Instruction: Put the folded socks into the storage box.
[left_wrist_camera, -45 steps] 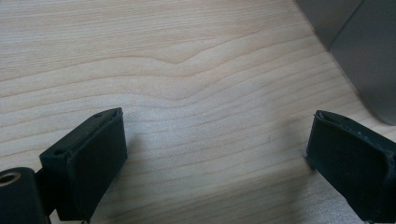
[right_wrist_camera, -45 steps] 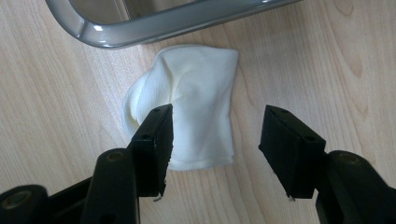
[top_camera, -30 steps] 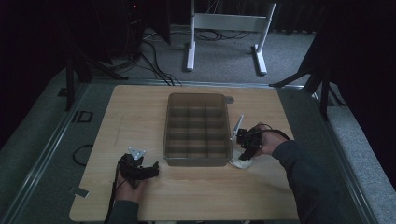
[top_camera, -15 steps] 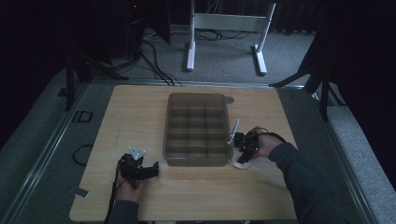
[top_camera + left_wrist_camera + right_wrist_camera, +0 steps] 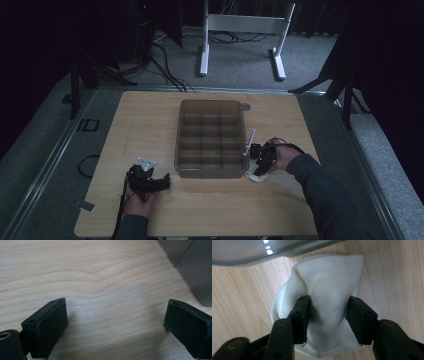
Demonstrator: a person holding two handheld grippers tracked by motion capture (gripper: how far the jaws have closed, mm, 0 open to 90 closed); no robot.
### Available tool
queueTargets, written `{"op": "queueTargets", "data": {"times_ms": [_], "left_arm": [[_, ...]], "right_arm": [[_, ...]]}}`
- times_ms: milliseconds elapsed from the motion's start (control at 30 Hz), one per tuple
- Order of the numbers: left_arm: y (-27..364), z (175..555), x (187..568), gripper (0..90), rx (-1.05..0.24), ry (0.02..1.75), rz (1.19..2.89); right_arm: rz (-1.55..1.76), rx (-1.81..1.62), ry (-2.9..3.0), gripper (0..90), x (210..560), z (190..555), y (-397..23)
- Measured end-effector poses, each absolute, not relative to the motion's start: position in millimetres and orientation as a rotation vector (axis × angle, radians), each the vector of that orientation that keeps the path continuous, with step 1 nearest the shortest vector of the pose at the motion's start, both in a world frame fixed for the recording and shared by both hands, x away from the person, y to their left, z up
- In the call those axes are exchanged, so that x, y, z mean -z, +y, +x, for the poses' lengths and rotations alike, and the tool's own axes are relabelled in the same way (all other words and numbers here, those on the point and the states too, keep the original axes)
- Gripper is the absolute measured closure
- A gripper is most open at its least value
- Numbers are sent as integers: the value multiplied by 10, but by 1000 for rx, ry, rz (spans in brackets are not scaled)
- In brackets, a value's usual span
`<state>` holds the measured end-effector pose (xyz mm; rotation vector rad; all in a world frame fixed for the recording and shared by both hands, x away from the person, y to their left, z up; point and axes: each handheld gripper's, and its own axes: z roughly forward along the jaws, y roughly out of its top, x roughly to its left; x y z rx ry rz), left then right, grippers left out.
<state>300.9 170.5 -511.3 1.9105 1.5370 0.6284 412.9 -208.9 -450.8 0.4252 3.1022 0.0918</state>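
We see the right tool pinching a bunched white cloth lying on the wooden surface, just beside the divided clear tray at its 4 o'clock corner. The left tool rests at the tray's 8 o'clock, its jaws spread over bare wood.

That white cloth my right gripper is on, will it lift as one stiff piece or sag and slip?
Likely floppy: the white cloth already bunches into a ridge between the right gripper jaws, so its free edges should droop. It looks thin and knitted, probably light, and unlikely to slip from a firm pinch. Its far edge lies by the compartment tray rim and might brush it.
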Motion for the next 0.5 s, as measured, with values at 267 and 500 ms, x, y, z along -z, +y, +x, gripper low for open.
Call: {"op": "queueTargets", "data": {"times_ms": [267, 500], "left_arm": [[1704, 3010, 5113, 53, -628, 1537, 1910], [1704, 3010, 5112, 53, -628, 1537, 1910]], "right_arm": [[394, -75, 3136, 671, 4506, 4121, -2090], [366, -17, 3145, 693, 4485, 4105, -2117]]}}
